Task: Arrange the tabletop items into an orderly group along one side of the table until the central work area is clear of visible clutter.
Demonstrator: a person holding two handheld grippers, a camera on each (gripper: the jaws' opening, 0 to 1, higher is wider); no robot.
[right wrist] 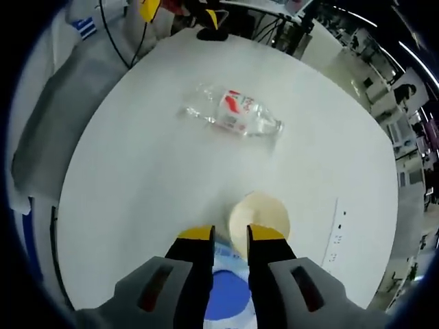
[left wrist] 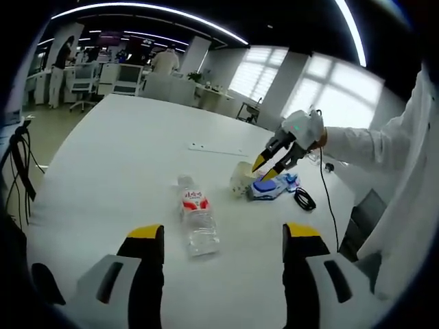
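A clear water bottle (left wrist: 199,221) with a red label lies on its side on the white table (left wrist: 137,137), just beyond my left gripper (left wrist: 224,236), whose jaws stand wide open with nothing between them. To the bottle's right lie a tipped cream cup (left wrist: 240,179) and a blue-and-white packet (left wrist: 271,187). My right gripper (left wrist: 263,168) reaches down over the packet, tips touching or nearly touching it. In the right gripper view my right gripper (right wrist: 230,236) keeps a narrow gap above the packet (right wrist: 223,291), with the cup (right wrist: 259,216) right at its tips and the bottle (right wrist: 233,113) farther off.
A coiled black cable (left wrist: 304,199) lies to the right of the packet near the table edge. A thin white strip (left wrist: 218,149) rests farther back. The person's white sleeve (left wrist: 363,140) comes in from the right. Office desks and chairs stand beyond the table.
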